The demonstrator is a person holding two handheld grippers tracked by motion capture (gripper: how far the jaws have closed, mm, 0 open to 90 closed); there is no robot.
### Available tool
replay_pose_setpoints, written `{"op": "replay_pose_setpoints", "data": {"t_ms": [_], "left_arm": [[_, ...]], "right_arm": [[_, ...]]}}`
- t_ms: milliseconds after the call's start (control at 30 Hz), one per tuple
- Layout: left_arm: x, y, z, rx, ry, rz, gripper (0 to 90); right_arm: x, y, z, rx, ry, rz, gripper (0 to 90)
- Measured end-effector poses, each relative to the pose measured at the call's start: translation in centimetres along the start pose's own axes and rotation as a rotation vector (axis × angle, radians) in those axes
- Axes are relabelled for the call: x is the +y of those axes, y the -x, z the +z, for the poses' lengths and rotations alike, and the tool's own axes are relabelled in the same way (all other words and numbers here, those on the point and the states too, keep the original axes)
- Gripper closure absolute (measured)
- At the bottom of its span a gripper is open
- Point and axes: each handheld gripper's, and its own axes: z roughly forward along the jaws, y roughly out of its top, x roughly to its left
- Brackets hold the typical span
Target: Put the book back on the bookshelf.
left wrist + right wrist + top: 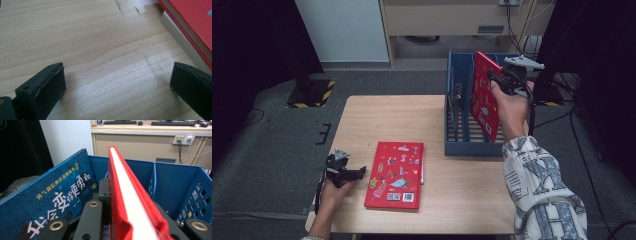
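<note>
The stiff, fairly heavy red hardback, clamped at its edge by the right tool and held upright over the blue rack, is best gripped near the spine, while the left tool rests open on the bench.

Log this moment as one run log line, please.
right gripper: shut on red book, upright over blue file rack | left gripper: open, empty, on table | second red book: flat on table

Left claw low, jaws wide apart; right claw raised, clamped tight.
</note>
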Motion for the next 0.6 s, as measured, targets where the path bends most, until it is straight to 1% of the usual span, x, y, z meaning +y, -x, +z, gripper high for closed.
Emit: {"op": "replay_pose_setpoints", "data": {"t_ms": [233,600], "left_arm": [[0.0,0.0,0.0,0.0,0.002,-0.003,0.0],[0.0,0.0,0.0,0.0,0.003,-0.003,0.0]], "right_arm": [[-0.2,0.0,0.6,-0.008,0.004,0.008,78.7],[-1.0,0.1,2.5,-0.032,-0.001,0.027,78.7]]}}
